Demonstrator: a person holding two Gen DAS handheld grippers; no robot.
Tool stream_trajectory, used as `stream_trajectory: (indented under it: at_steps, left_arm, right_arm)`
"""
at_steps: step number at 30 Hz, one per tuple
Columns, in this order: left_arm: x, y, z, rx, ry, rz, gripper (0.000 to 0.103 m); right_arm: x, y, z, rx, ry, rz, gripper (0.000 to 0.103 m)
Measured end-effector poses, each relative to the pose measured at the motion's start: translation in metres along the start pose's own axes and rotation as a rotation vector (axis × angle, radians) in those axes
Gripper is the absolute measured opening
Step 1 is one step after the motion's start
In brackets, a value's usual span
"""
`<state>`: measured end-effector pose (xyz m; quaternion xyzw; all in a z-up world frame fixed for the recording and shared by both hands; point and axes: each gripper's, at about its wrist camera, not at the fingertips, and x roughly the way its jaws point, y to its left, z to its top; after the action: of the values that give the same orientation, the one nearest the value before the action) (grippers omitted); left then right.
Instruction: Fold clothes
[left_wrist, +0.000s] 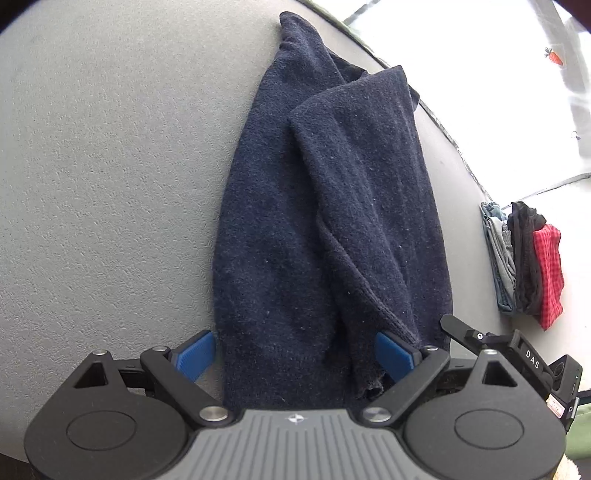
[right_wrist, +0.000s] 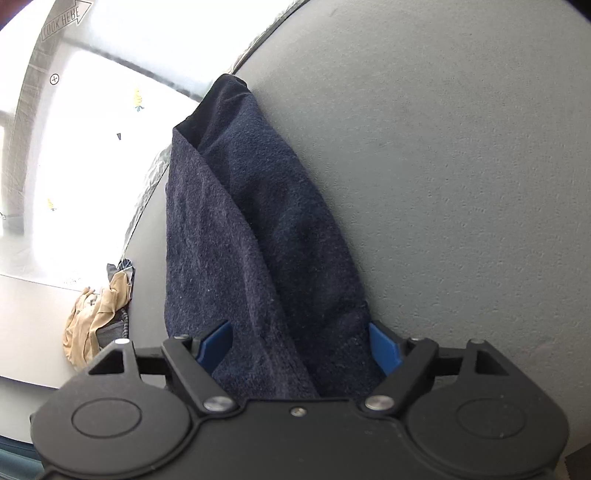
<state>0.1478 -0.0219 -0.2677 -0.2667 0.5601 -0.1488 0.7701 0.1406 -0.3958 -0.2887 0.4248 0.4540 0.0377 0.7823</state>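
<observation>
Left wrist view first: I've got the navy garment (left_wrist: 314, 221) bunched into a long strip on the grey table (left_wrist: 110, 166), running away from me toward the far edge. My left gripper (left_wrist: 295, 354) has its blue pads spread wide, cloth lying between them, nothing pinched. Right gripper (right_wrist: 301, 345) shows the same, pads apart either side of the fabric's near end. Off at the table's edge I see a folded stack (left_wrist: 524, 258) with a red checked piece, so I judge some items finished. A tan heap (right_wrist: 96, 317) looks unfolded. This navy one still needs flattening and folding.
</observation>
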Motion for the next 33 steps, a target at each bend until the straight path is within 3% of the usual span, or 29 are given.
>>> stream_trajectory:
  at_steps: [4,9,12,15,20,22,23,24,25,27,29,33]
  left_arm:
    - [-0.004,0.001,0.001,-0.012,-0.025,-0.015,0.093]
    - [-0.01,0.01,0.009,-0.089,-0.086,-0.055,0.093]
    - [0.002,0.0,0.013,-0.036,-0.048,-0.012,0.093]
    - [0.011,-0.02,0.014,0.08,-0.028,0.048,0.097]
    - [0.021,-0.041,0.013,0.196,0.004,0.116,0.099]
    - [0.021,-0.041,0.013,0.207,0.008,0.111,0.099]
    - [0.02,-0.04,0.013,0.208,0.007,0.108,0.095]
    - [0.019,-0.041,0.013,0.214,0.005,0.098,0.091]
    - [0.02,-0.043,0.013,0.226,0.005,0.097,0.079]
    - [0.021,-0.047,0.012,0.254,0.007,0.103,0.072]
    - [0.021,-0.049,0.012,0.275,0.008,0.099,0.064]
    - [0.02,-0.043,0.015,0.245,0.006,0.078,0.056]
  right_arm:
    - [-0.002,-0.007,0.0,0.055,-0.004,0.04,0.084]
    - [0.003,0.005,0.003,0.006,0.017,0.004,0.085]
    - [0.01,0.014,0.005,-0.028,0.034,-0.021,0.09]
    - [0.016,0.023,0.006,-0.042,0.046,-0.045,0.094]
    - [0.021,0.029,0.008,-0.075,0.065,-0.079,0.094]
    - [0.02,0.028,0.01,-0.07,0.069,-0.088,0.088]
    - [0.019,0.028,0.011,-0.075,0.07,-0.1,0.085]
    - [0.019,0.028,0.011,-0.082,0.068,-0.113,0.076]
    - [0.019,0.029,0.012,-0.09,0.066,-0.127,0.065]
    - [0.019,0.027,0.013,-0.107,0.069,-0.125,0.053]
    - [0.02,0.026,0.014,-0.105,0.072,-0.118,0.053]
    - [0.021,0.025,0.015,-0.107,0.072,-0.107,0.053]
